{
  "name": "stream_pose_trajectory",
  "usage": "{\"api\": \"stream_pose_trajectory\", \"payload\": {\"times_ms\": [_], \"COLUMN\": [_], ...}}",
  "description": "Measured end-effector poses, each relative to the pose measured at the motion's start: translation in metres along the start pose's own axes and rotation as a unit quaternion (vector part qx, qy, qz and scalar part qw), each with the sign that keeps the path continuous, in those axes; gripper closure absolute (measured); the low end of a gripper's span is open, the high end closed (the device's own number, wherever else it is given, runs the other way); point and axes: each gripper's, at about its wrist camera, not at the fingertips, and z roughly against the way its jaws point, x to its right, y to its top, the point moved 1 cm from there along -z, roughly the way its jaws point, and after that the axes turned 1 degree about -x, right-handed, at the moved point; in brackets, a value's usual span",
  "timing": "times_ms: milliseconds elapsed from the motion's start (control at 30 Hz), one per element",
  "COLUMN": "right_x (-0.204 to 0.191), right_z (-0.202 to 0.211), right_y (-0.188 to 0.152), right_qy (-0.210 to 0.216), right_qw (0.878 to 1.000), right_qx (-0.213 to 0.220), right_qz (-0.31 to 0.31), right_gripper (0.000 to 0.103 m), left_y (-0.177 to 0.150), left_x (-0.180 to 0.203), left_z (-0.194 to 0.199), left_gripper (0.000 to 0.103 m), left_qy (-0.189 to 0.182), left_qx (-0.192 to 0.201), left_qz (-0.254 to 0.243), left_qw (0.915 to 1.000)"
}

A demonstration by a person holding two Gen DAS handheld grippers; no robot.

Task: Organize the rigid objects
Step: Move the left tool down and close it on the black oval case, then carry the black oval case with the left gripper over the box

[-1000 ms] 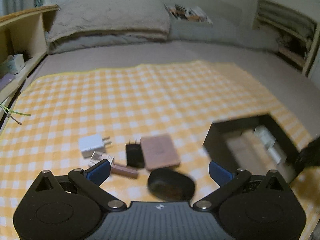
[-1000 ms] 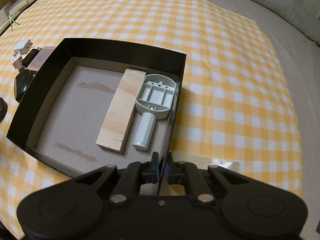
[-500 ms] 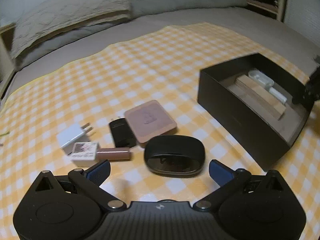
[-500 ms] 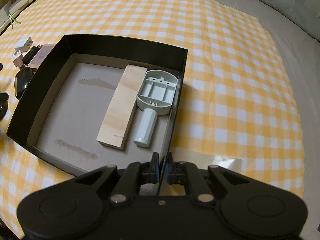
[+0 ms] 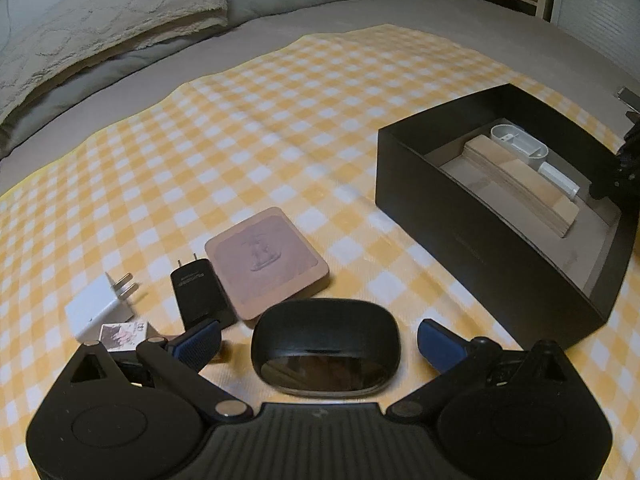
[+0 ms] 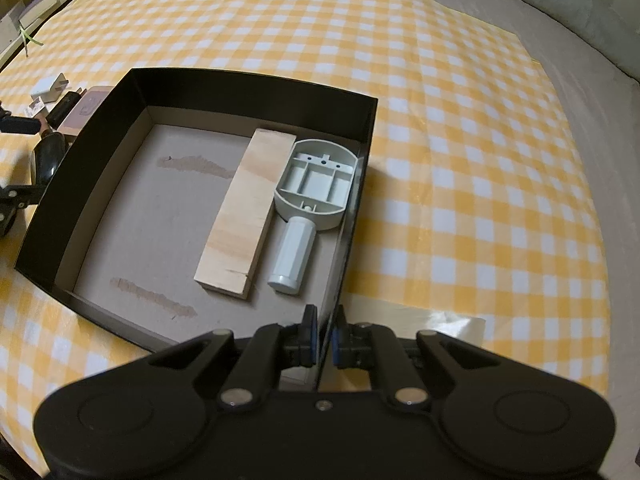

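My left gripper [image 5: 318, 338] is open, its blue fingers on either side of a glossy black oval case [image 5: 325, 352] on the checked cloth. Behind the case lie a pink square coaster [image 5: 266, 262], a black charger [image 5: 200, 296], a white plug [image 5: 100, 304] and a small printed box [image 5: 122, 334]. My right gripper [image 6: 323, 338] is shut on the near wall of the black box [image 6: 352, 216], which holds a wooden block [image 6: 246, 212] and a grey plastic handled part [image 6: 314, 196]. The box also shows in the left wrist view [image 5: 472, 232].
The yellow checked cloth [image 5: 280, 120] covers a grey bed, with pillows [image 5: 100, 28] and a tray of items at the far end. Shelves with small boxes [image 6: 40, 0] run along the bed's left side.
My left gripper has dropped and come forward, so the black oval case now lies between its open fingers. My right gripper still holds the box wall; the box has barely shifted.
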Motion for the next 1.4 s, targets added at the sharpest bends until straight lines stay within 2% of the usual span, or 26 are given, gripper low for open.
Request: {"api": "stream_pose_trajectory", "payload": {"times_ms": [233,400,533,667,800,967,1100,1267,1400], "right_x": [0.001,0.001,0.000,0.000,-0.001,0.000,0.000,0.001,0.000], "right_z": [0.001,0.001,-0.001,-0.002,-0.002,-0.003,-0.003,-0.004,-0.003], "right_y": [0.001,0.001,0.001,0.002,0.003,0.004,0.004,0.003,0.003], "right_qy": [0.003,0.002,0.000,-0.001,-0.004,-0.004,-0.006,-0.007,-0.007], "right_qw": [1.000,1.000,1.000,1.000,1.000,1.000,1.000,1.000,1.000], "right_qx": [0.000,-0.001,-0.002,-0.005,-0.008,-0.009,-0.009,-0.010,-0.010], "right_qz": [0.003,0.003,0.005,0.006,0.006,0.005,0.006,0.007,0.007], "right_gripper": [0.096,0.096,0.096,0.096,0.096,0.096,0.095,0.095,0.095], "left_y": [0.007,0.007,0.006,0.008,0.016,0.040,0.062,0.087,0.101], "left_x": [-0.001,0.000,-0.001,0.005,0.009,0.015,0.032,0.061,0.083], "left_z": [-0.013,-0.015,-0.009,0.003,0.023,0.053,0.063,0.051,0.026], "left_gripper": [0.022,0.022,0.022,0.022,0.022,0.022,0.022,0.022,0.022], "left_qy": [0.002,-0.001,-0.020,-0.032,-0.045,-0.059,-0.082,-0.107,-0.102], "left_qx": [-0.029,-0.039,-0.049,-0.042,-0.024,0.034,0.069,0.073,0.051], "left_qz": [0.006,0.006,0.032,0.058,0.105,0.163,0.202,0.224,0.239], "left_qw": [0.9996,0.9992,0.9981,0.9969,0.9931,0.9843,0.9735,0.9659,0.9642]}}
